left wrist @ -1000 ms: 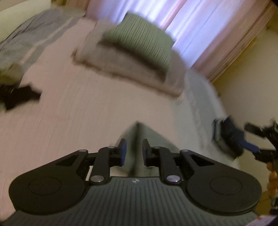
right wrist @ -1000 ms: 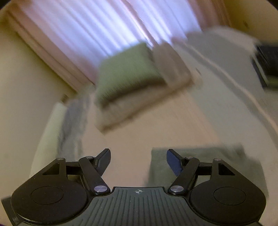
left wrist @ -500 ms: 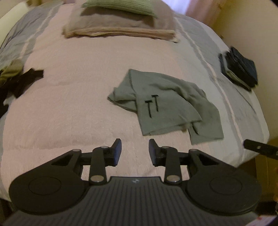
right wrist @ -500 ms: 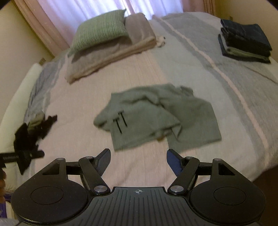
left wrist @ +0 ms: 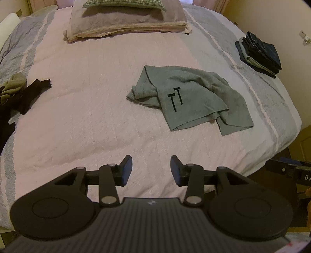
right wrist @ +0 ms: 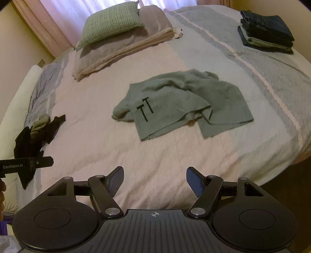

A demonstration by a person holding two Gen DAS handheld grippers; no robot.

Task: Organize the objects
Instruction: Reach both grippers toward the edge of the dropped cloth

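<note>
A crumpled grey-green cloth (left wrist: 194, 97) with a black "TT" mark lies in the middle of the bed (left wrist: 87, 116); it also shows in the right wrist view (right wrist: 180, 105). My left gripper (left wrist: 151, 169) is open and empty, hovering over the near edge of the bed, short of the cloth. My right gripper (right wrist: 155, 180) is open wider and empty, also over the near edge. A heap of black and olive clothes (left wrist: 17, 93) lies at the left edge of the bed (right wrist: 37, 132). A stack of folded dark clothes (left wrist: 258, 53) sits at the far right (right wrist: 266, 31).
A green pillow (right wrist: 110, 23) rests on a folded beige blanket (left wrist: 126, 23) at the head of the bed. Curtains (right wrist: 68, 17) hang behind. The other gripper's body (right wrist: 25, 165) shows at the left edge of the right wrist view. The bed drops off at the right.
Both grippers have pulled back and tilted down from near the cloth to the bed's near edge. The left jaws have opened wider, and the cloth now lies free on the bed.
</note>
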